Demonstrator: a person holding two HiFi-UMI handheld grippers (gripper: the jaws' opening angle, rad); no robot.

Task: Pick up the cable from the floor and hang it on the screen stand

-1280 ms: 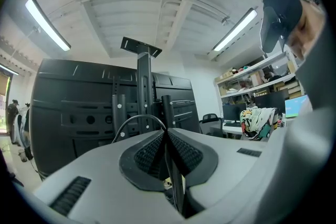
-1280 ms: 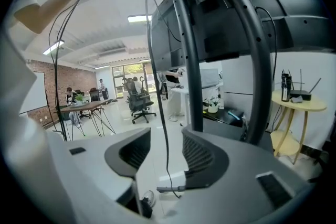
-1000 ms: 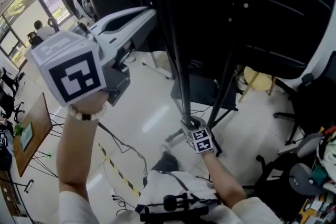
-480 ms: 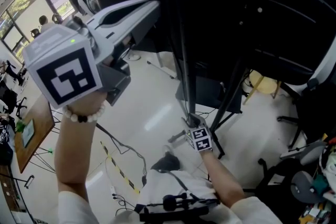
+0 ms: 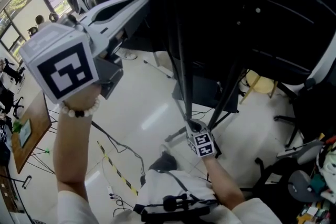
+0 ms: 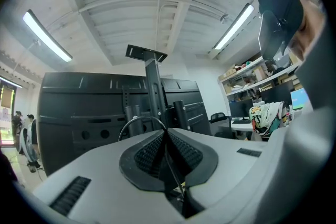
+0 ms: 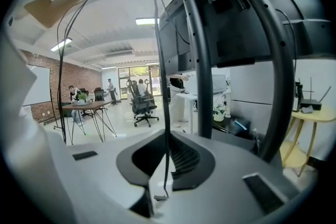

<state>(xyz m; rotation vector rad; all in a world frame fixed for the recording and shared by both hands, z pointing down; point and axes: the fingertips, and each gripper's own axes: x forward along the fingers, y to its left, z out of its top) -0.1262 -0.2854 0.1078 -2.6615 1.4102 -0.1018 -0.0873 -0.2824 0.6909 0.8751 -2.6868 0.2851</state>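
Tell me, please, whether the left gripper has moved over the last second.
Yes, slightly. In the head view the left gripper has drifted left, widening the gap between its tip and the screen stand's upright pole.

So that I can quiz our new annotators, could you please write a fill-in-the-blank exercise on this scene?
The left gripper is shut on the thin ___.
The right gripper, its jaws closing with that same thing between them, is held ___ than the left gripper.
The screen stand is ___ in colour.
Missing words: cable; lower; black.
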